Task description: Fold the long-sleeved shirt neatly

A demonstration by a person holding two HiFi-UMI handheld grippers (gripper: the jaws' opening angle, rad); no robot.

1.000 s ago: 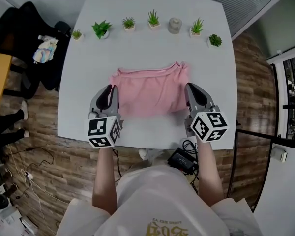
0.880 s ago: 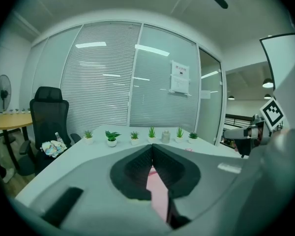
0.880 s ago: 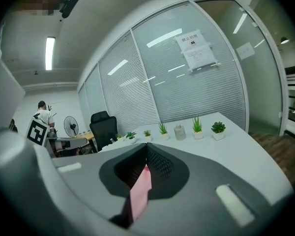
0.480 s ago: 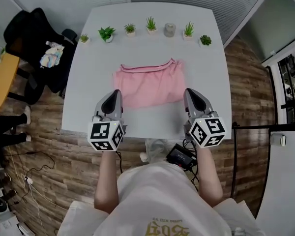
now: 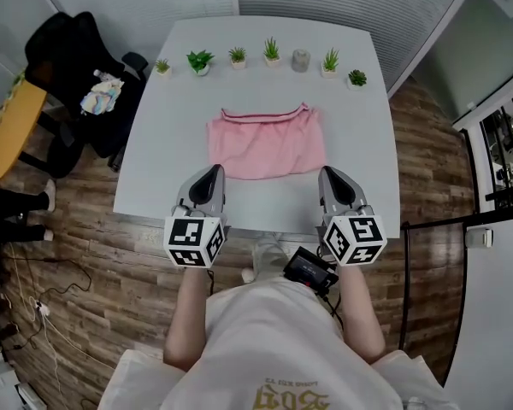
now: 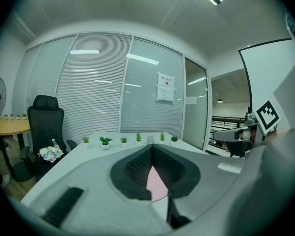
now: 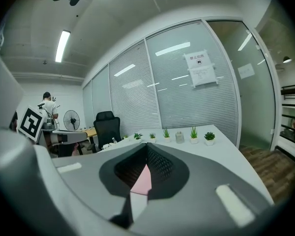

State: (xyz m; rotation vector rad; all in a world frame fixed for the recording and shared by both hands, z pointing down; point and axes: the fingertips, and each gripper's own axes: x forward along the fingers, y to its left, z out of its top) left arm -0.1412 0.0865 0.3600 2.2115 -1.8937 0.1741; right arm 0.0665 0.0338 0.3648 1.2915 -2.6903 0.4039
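- Head view: a pink long-sleeved shirt (image 5: 266,143) lies as a compact rectangle at the middle of a white table (image 5: 359,126), its sleeves tucked out of sight and its neckline toward the row of potted plants (image 5: 272,49) at the far edge.
- The cloth looks light, thin and limp. It should drape and slide easily on the smooth tabletop, is in no danger of breaking, and is likely to lose its shape if pulled from a single point.
- The best places to take hold appear to be the two near corners of the folded stack, pinching all layers at once so that the edge lifts evenly. A further fold would carry that edge toward the neckline.
- The left gripper (image 5: 209,171) hangs over the table's near edge by the shirt's near left corner. In the left gripper view its jaws meet at the tips with nothing between them, pink fabric showing only beyond them.
- The right gripper (image 5: 329,171) mirrors it by the near right corner, likewise closed and empty, and neither tool appears to touch the garment.
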